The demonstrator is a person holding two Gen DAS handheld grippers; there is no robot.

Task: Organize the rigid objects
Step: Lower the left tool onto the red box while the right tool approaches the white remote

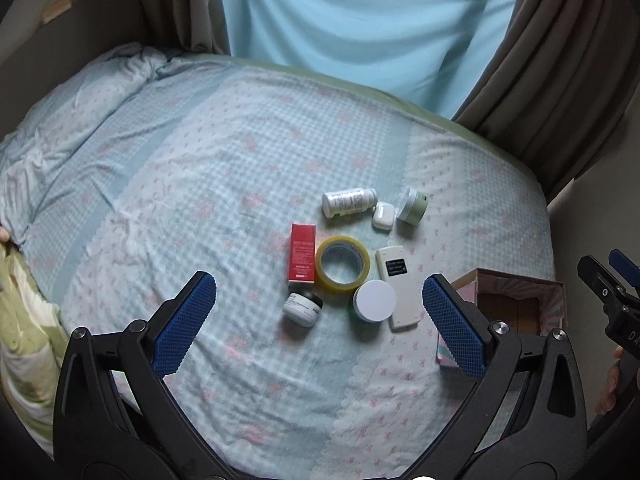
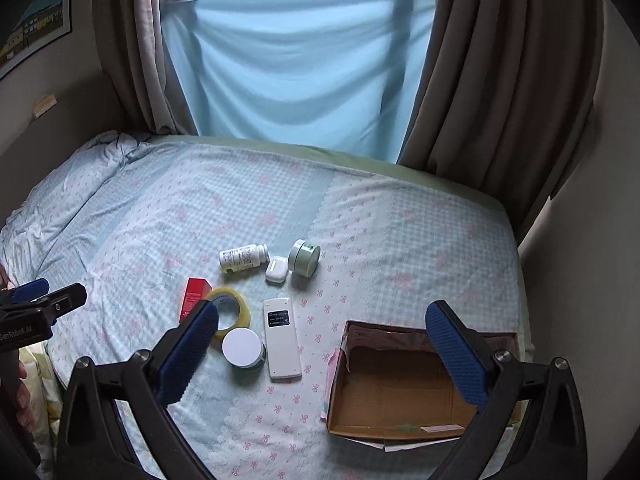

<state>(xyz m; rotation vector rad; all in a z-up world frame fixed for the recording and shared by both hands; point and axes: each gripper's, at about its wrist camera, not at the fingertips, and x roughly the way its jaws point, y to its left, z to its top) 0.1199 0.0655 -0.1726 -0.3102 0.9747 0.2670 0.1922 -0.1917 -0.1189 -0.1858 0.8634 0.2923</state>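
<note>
Plastic remote [image 2: 281, 342] on bed [image 2: 400, 240]: light, stiff, slick; grip across long sides. Left claw [image 1: 319, 322], right claw [image 2: 322, 354] both spread, empty.

Home bedroom, bed [image 2: 400, 216], window curtains [image 2: 480, 80]

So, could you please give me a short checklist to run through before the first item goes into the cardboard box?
1. Left claw open and holding nothing: ok.
2. Right claw open and holding nothing: ok.
3. Cardboard box open at the top, nothing inside it: ok.
4. Items still on the bed, none boxed: ok. White remote, tape roll, red carton, white bottle, earbud case and green jar lie in one cluster.
5. White-lidded jar separate from the remote and tape roll: cannot tell, they look to be touching.
6. Small jar visible to the right claw: not ok, its finger hides it.
</note>
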